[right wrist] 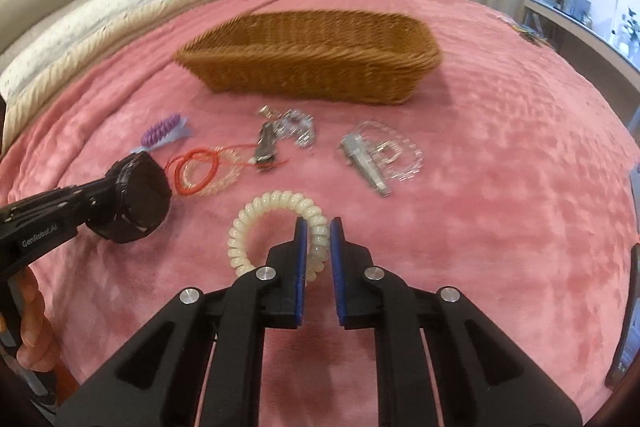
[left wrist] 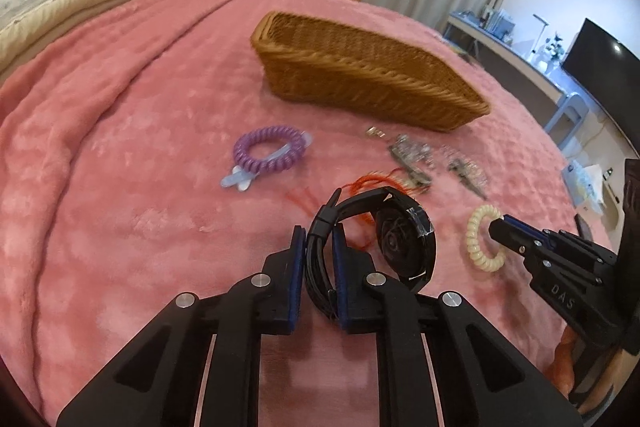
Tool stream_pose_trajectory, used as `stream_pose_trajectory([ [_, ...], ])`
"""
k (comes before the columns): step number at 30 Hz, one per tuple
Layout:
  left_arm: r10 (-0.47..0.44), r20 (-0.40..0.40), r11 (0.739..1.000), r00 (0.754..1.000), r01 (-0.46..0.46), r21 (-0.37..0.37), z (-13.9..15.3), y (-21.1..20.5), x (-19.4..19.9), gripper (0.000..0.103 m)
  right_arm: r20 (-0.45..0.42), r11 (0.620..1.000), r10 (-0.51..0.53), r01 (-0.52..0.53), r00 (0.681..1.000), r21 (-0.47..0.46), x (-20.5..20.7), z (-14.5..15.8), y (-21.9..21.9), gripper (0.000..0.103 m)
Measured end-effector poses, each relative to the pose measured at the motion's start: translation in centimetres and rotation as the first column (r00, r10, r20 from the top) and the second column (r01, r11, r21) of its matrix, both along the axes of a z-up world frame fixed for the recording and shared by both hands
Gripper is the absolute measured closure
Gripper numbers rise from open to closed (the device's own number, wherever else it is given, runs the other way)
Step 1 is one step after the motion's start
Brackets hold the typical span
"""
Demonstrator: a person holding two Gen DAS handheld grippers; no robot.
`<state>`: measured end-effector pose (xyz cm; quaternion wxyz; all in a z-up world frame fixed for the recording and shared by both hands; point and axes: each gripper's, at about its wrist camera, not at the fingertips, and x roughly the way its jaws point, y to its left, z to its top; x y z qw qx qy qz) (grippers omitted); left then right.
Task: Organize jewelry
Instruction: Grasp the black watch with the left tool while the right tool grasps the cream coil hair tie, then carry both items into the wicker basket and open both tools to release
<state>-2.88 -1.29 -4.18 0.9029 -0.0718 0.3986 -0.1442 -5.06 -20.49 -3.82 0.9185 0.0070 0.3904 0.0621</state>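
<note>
Black wristwatch (left wrist: 384,239) is clamped by its strap in the left gripper (left wrist: 320,243), held above the pink blanket (left wrist: 120,187). Cream spiral hair tie (right wrist: 276,231) is straddled by the right gripper (right wrist: 318,231), jaws narrow (contact unclear). Brown wicker basket (right wrist: 312,75) is set beyond.

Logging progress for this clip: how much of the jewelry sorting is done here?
Nothing visible in the basket yet. In hand: the left gripper clamps a black watch, and the right gripper straddles a cream coil band. Left on the blanket: purple coil band, red cord, silver clips.
</note>
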Motion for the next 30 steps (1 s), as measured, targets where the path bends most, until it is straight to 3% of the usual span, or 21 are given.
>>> stream_pose_trajectory([
  [5, -0.011, 0.061, 1.0, 0.998, 0.012, -0.01, 2.2, -0.7, -0.5, 0.091, 0.045, 1.0, -0.006, 0.005, 0.999, 0.021, 0.1, 1.9, -1.0, 0.093],
  [10, -0.004, 0.129, 1.0, 0.992, 0.006, -0.017, 5.6, -0.8, 0.9, 0.091, 0.134, 1.0, -0.004, 0.003, 0.991, 0.01, 1.1, 6.1, -1.5, 0.093],
  [15, 0.008, 0.195, 1.0, 0.981, -0.006, -0.015, 9.1, -1.2, 4.9, 0.091, 0.228, 1.0, -0.014, 0.017, 0.974, -0.013, 5.1, 10.1, -1.7, 0.093],
  [18, 0.014, 0.201, 1.0, 0.979, -0.011, -0.015, 9.8, -1.7, 8.6, 0.091, 0.223, 1.0, -0.026, 0.024, 0.975, 0.011, 8.6, 11.0, -2.1, 0.093],
  [25, 0.014, 0.133, 0.999, 0.991, -0.019, 0.037, 7.2, -3.9, 16.4, 0.091, 0.104, 0.999, -0.039, 0.035, 0.994, 0.039, 18.1, 7.7, -2.3, 0.093],
  [30, 0.011, 0.045, 0.997, 0.999, -0.014, 0.08, 4.2, -5.0, 19.1, 0.091, 0.011, 0.999, -0.049, 0.049, 0.999, 0.016, 20.8, 4.4, -2.2, 0.093],
])
